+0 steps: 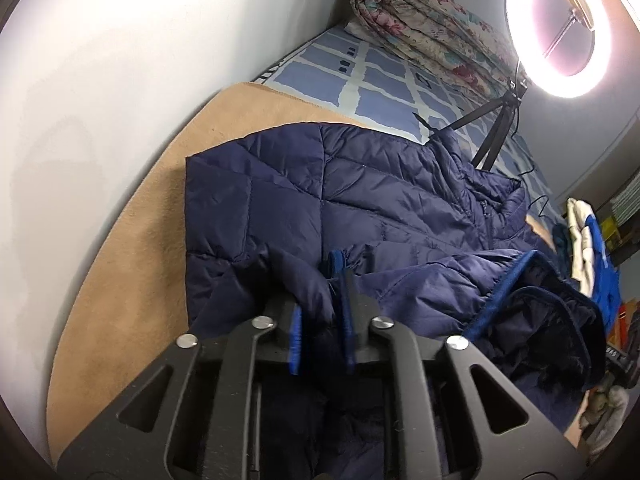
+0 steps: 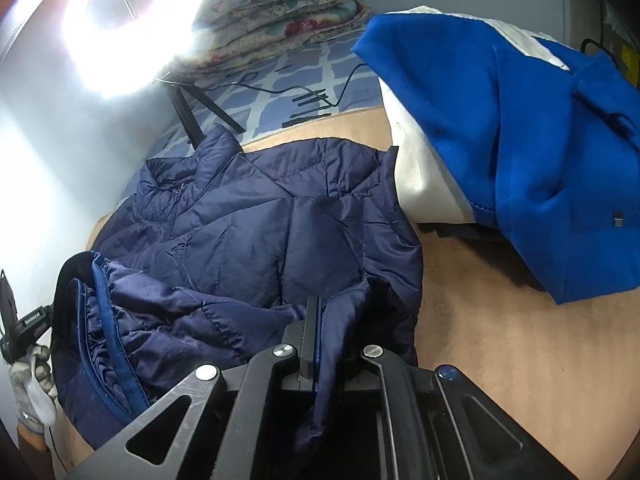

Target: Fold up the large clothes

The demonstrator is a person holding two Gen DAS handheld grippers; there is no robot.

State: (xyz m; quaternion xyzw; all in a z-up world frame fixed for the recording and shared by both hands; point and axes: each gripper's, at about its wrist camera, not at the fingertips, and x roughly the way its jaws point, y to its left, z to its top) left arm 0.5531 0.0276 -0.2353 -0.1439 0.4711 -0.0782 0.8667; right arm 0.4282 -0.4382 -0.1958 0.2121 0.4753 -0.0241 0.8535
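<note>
Black gripper frames fill the foreground of both wrist views, each clamped on the hem end of a navy quilted puffer jacket [image 1: 360, 200] that lies spread on a tan blanket [image 1: 120, 280] over a bed. Left gripper [image 1: 322, 304]: its blue-padded jaws stand narrowly apart with a bunched fold of dark nylon wedged between them, though whether the pads truly press the cloth cannot be told for certain. Right gripper [image 2: 320, 320]: jaws nearly together, pinching a thin flap of the jacket's edge that hangs down between the fingers. The jacket rests collar away from the cameras, near the black tripod [image 1: 492, 140] of a glaring ring light [image 1: 568, 32], its zipped front facing up and its lower part doubled back to show bright blue trim and a gathered lining. Judging by its puffed, stitched panels, the garment should be light and soft but springy, apt to balloon back open after a fold, and its slick shell may slide from narrow pads; seams, hem binding and cuffs look like the surest places to hold. A blue-and-white garment [image 2: 520, 140] lies heaped just beside the jacket, and a rolled floral quilt [image 1: 432, 36] sits at the far end of the blue checked bedsheet [image 1: 384, 84].
</note>
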